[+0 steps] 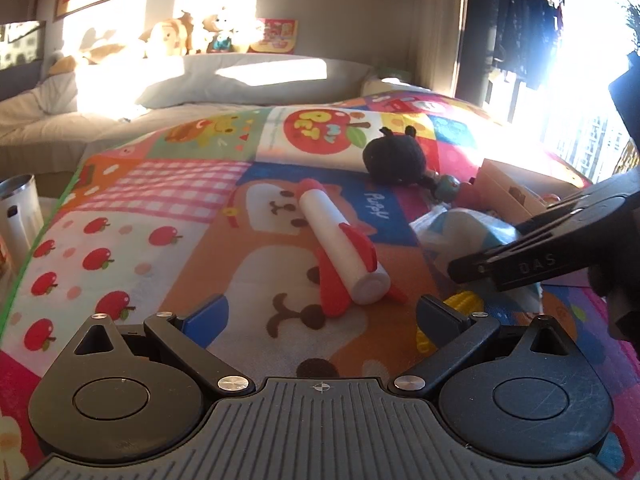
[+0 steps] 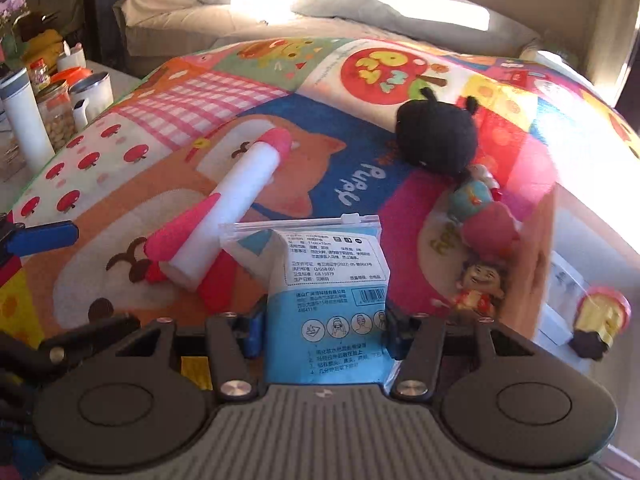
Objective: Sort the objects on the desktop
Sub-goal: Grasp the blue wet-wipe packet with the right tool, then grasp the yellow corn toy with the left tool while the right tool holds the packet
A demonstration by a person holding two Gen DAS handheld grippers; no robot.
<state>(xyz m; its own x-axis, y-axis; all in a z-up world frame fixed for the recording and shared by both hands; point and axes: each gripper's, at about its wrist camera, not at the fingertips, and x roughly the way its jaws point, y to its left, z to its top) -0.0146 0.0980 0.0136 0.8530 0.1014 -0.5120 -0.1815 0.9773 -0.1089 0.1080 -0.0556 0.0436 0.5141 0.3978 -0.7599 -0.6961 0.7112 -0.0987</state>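
Note:
A colourful play mat (image 1: 160, 208) carries the objects. A white toy rocket (image 1: 344, 248) (image 2: 224, 204) with red fins lies at its middle. My left gripper (image 1: 320, 312) is open just in front of the rocket's tail, with nothing between its fingers. My right gripper (image 2: 322, 336) has its blue pads against both sides of a blue and white zip-bag packet (image 2: 328, 280) (image 1: 460, 228). A black plush (image 1: 394, 156) (image 2: 438, 140) lies farther back. A small figurine (image 2: 476, 284) sits beside a cardboard box (image 1: 508, 188).
A yellow toy (image 1: 464, 304) lies by my left gripper's right finger. A red and yellow figure (image 2: 600, 316) lies at the far right near the box. Cups and jars (image 2: 60, 112) stand off the mat's left edge. A sofa with pillows (image 1: 248, 80) runs behind.

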